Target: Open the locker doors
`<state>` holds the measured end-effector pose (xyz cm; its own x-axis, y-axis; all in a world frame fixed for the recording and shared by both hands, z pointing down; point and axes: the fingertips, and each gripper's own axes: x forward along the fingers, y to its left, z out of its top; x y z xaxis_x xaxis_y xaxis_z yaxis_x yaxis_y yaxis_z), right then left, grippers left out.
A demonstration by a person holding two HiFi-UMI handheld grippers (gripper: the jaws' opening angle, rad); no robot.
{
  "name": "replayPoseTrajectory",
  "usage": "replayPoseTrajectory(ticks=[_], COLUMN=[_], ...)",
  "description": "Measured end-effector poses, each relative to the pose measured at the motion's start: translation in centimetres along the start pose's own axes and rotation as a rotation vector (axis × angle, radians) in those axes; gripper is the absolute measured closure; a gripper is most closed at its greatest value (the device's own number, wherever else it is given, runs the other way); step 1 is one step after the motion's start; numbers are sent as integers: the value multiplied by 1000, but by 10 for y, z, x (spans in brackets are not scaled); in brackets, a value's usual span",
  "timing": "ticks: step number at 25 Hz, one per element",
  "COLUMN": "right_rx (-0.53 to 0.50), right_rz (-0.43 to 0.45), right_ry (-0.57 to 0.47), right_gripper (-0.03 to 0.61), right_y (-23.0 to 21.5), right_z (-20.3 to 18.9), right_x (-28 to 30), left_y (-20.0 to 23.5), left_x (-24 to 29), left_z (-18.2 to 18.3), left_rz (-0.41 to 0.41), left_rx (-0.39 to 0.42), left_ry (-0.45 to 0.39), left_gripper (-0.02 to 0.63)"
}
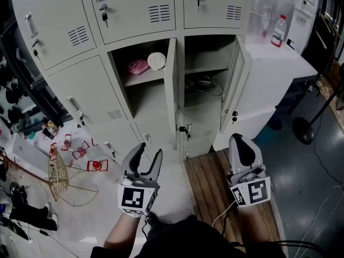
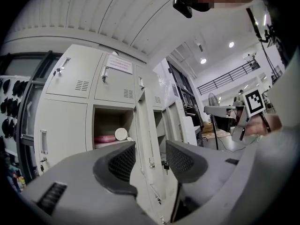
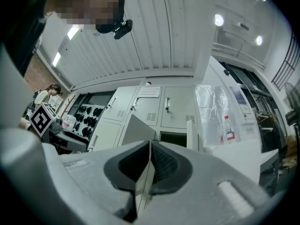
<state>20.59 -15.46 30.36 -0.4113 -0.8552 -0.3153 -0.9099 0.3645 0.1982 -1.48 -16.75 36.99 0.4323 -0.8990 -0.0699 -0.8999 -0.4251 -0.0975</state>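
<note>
Standing open at twelve o'clock, two pale grey metal locker doors seem finished with; left claw gapes empty, right claw pinched together on nothing, both held clear.

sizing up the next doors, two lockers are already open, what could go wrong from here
1. The left open door and right open door jut out; an arm reaching past might knock them.
2. The right claw is shut, so it probably cannot grip anything until it opens.
3. The wire frame lies on the floor near the lower left lockers; stepping there could snag it.
</note>
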Motion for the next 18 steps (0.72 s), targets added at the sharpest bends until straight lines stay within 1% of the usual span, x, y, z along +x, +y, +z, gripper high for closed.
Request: replayPoseTrajectory(ticks=[7,13,18], right_rx=[17,22,23], right_rz=[10,19,17], right_ry=[-6,-17,-21], right_gripper=[566,566,566], right_y=[-6,-6,-7], right_z=[-2,1,1], right_x=[-2,-1,-1], left_y=[-5,-8,-8], left_x=[0,1,2], left_z=[7,8,2], left_rz=[23,20,12], left_rx=[5,-2,9], left_ry=[-3,-3,-6], left_gripper=[413,413,413])
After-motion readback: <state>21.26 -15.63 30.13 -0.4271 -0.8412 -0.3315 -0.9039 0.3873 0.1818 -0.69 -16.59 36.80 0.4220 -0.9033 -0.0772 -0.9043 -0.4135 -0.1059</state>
